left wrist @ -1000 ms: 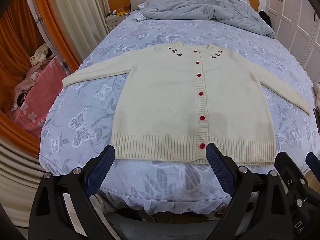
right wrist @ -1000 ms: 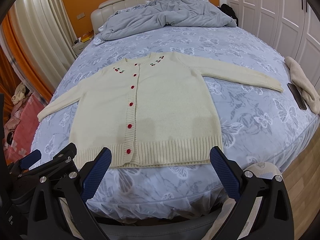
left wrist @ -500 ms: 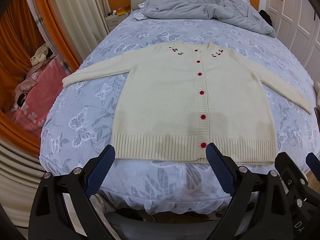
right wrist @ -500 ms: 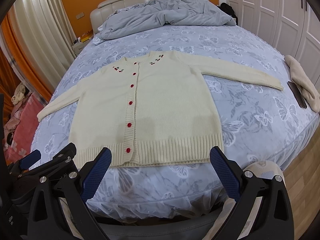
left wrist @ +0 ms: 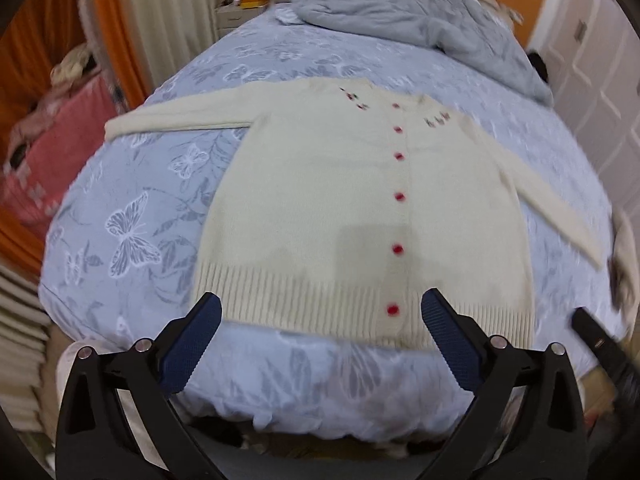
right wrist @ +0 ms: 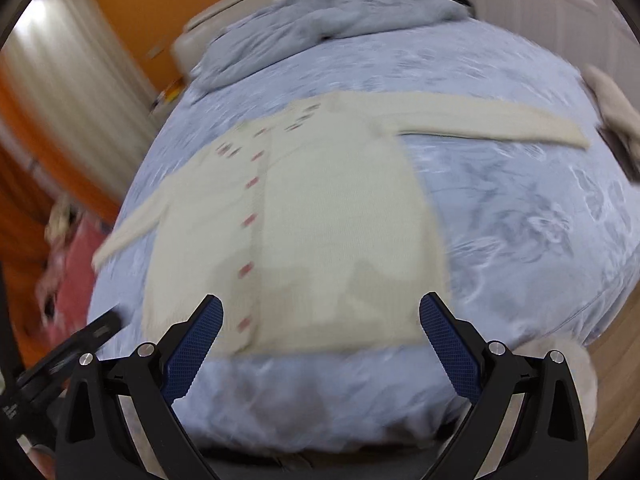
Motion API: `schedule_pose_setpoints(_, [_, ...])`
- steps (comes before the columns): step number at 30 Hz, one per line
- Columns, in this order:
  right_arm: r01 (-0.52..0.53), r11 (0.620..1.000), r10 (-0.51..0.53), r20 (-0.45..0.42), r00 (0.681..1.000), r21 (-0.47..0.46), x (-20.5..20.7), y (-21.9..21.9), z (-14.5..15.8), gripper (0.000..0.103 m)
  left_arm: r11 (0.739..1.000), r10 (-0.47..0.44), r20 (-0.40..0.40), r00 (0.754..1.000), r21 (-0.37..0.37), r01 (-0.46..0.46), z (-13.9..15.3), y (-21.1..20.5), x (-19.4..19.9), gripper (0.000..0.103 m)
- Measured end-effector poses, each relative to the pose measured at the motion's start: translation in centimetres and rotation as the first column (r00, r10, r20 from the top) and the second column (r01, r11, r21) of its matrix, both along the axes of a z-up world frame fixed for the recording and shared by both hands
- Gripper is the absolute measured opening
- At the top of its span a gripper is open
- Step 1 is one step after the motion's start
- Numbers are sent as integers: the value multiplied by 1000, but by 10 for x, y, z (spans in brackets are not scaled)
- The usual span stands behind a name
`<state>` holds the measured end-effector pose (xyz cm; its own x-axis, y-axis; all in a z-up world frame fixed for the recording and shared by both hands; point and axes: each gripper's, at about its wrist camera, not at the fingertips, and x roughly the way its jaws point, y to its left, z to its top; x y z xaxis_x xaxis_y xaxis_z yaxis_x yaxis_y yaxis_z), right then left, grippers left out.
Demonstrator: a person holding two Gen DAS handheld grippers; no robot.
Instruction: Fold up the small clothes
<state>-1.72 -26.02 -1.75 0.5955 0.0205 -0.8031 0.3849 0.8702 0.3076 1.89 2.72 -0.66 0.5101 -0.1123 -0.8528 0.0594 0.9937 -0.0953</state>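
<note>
A cream knit cardigan (left wrist: 320,208) with red buttons lies flat and face up on the bed, both sleeves spread out; it also shows in the right wrist view (right wrist: 332,232). My left gripper (left wrist: 320,320) is open and empty, just over the ribbed hem near the bottom button (left wrist: 393,309). My right gripper (right wrist: 320,320) is open and empty, over the hem on the cardigan's right half. The right wrist view is blurred by motion. Neither gripper touches the cloth.
The bed (left wrist: 132,216) has a blue butterfly-print cover and a rumpled grey duvet (left wrist: 420,28) at the head. A beige cloth (right wrist: 612,104) lies at the bed's right edge. Pink bedding (left wrist: 44,160) and orange curtains are left, white wardrobe doors (left wrist: 592,72) right.
Both grippers have moved forward and down toward the cardigan's hem, tilting apart; the cardigan now looks larger and both views are motion-blurred. The cardigan itself has not moved.
</note>
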Motion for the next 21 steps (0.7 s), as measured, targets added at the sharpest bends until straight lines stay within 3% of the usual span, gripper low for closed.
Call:
schedule_pose_setpoints(4, [173, 985, -173, 2, 985, 22, 14, -109, -21, 97, 995, 76, -10, 997, -60, -77, -15, 24, 32, 98])
schedule_pose_setpoints(8, [328, 944, -329, 9, 944, 41, 38, -223, -45, 92, 993, 105, -12, 994, -54, -106, -34, 27, 56, 98])
schedule_pose_setpoints(11, [455, 882, -456, -21, 890, 124, 54, -301, -72, 89, 993, 114, -18, 993, -39, -115, -46, 23, 70, 98])
schedule_pose_setpoints(15, [617, 757, -612, -95, 785, 215, 63, -369, -111, 86, 993, 112, -43, 993, -42, -114, -62, 17, 87, 98])
schedule_pose_setpoints(17, [643, 735, -639, -98, 763, 216, 69, -382, -122, 75, 993, 104, -50, 993, -47, -107, -69, 14, 94, 98])
schedule_pose_setpoints(20, [634, 739, -632, -91, 769, 228, 85, -383, -129, 12, 995, 89, -53, 995, -49, -92, -77, 11, 103, 98])
schedule_pose_setpoints(21, [615, 741, -620, -77, 781, 268, 94, -381, -129, 9, 995, 84, -53, 995, -48, -86, -78, 9, 106, 98])
